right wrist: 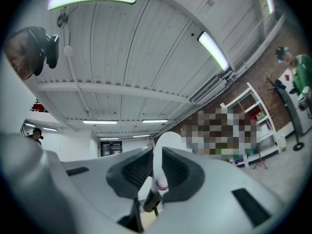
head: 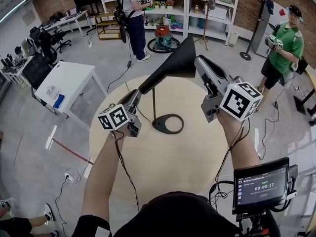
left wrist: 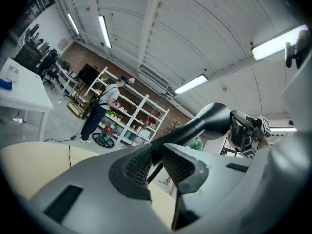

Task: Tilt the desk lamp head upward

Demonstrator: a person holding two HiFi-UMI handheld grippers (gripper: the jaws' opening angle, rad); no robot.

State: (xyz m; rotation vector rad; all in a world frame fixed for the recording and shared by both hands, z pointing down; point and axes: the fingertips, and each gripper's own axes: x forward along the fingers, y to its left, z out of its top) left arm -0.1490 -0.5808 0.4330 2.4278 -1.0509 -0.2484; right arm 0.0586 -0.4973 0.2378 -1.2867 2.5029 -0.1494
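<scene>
A black desk lamp stands on the round beige table [head: 148,167], with a ring base [head: 168,124] and a thin stem. Its cone shade [head: 178,61] points up and to the right. My left gripper [head: 137,98] is shut on the lamp's black neck [left wrist: 195,126] just below the shade; in the left gripper view the neck runs between its pads [left wrist: 136,165]. My right gripper [head: 201,64] is shut on the shade's rim. In the right gripper view the shade's white inner edge [right wrist: 163,143] sits between the jaws of my right gripper [right wrist: 156,169].
A white desk [head: 74,80] stands left of the round table. A person works at the shelving [head: 170,4] at the back, another stands at the far right [head: 284,48]. A coat stand [head: 254,23] is behind. A screen [head: 261,184] hangs at the lower right.
</scene>
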